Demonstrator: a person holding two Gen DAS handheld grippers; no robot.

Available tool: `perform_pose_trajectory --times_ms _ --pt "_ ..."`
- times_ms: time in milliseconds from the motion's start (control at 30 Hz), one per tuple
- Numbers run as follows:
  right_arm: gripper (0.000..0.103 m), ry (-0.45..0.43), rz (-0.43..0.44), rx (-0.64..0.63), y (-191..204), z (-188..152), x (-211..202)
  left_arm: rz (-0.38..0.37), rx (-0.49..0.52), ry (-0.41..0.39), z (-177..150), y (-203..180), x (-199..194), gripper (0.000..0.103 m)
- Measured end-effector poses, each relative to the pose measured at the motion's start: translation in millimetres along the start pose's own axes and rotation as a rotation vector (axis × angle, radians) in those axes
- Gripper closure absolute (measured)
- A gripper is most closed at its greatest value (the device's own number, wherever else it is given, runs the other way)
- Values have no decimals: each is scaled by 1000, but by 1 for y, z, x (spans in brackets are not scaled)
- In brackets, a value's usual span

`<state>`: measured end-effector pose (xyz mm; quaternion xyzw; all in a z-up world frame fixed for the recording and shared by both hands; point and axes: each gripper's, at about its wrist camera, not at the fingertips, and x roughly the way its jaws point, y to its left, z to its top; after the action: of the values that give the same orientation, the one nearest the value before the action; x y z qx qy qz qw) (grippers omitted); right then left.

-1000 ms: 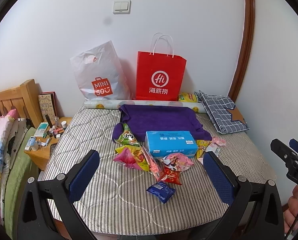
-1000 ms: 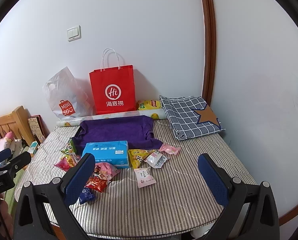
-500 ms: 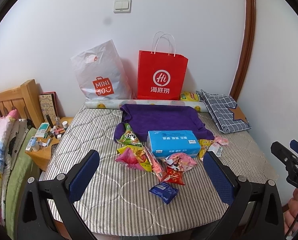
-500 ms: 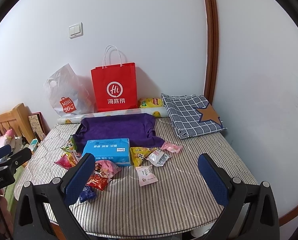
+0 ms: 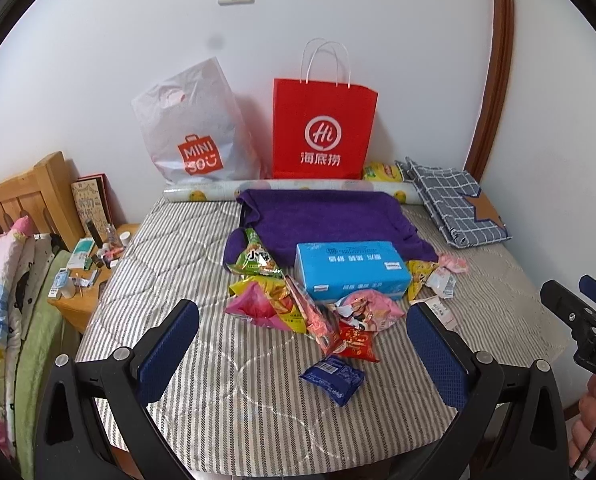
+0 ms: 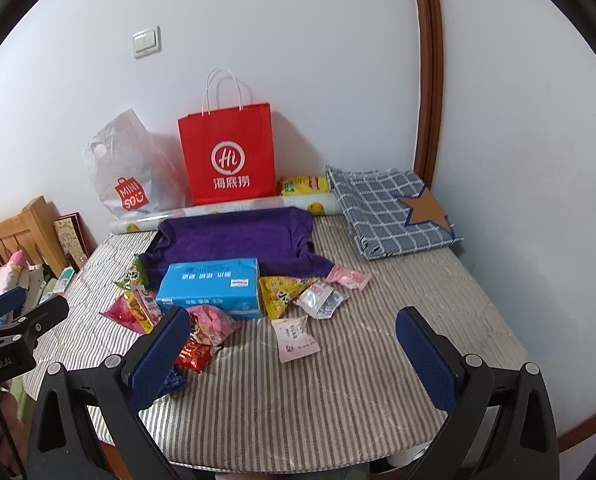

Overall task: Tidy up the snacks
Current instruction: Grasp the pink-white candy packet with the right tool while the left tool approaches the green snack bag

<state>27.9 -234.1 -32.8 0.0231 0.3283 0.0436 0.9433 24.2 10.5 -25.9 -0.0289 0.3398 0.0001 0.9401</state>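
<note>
My left fingers (image 5: 301, 354) stand wide apart with nothing between them, held above the near edge of the striped desk (image 5: 178, 248); my right fingers (image 6: 294, 354) are likewise spread and empty over the same surface.

Writing: the red paper bag (image 5: 323, 128) against the wall bears a white "Hi" ring and three Chinese characters. The white plastic bag (image 5: 194, 128) beside it reads "MINI SO" on an orange shopping-bag mark. Neither bag's contents can be seen. The blue tissue pack (image 5: 351, 270) carries white Chinese print too small to read.

The snacks lie loose mid-desk, in front of the purple towel (image 5: 321, 216) and around the tissue pack: a green packet (image 5: 256, 260), a pink-and-yellow packet (image 5: 264, 304), a red packet (image 5: 357, 342), and a dark blue packet (image 5: 333, 374) nearest my left fingers.

The right wrist view alone shows clearly the yellow packet (image 6: 284, 290), a silver-white packet (image 6: 321, 298), a pink sweet (image 6: 347, 278) and a pale pink sachet (image 6: 296, 338) right of the tissue pack.

The left wrist view alone shows the bedside stand (image 5: 86, 276) crowded with small bottles and boxes. The checked cloth (image 6: 389, 210) with a brown star lies at the far right corner.
</note>
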Motion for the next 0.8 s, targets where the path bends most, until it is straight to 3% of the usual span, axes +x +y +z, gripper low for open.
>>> perform_pose_trajectory --times_ms 700,800 --pt "0 260 -23 28 -20 -37 108 19 -21 178 -20 25 88 3" --pt "0 255 2 29 -23 -39 118 11 -35 203 -21 33 100 4"
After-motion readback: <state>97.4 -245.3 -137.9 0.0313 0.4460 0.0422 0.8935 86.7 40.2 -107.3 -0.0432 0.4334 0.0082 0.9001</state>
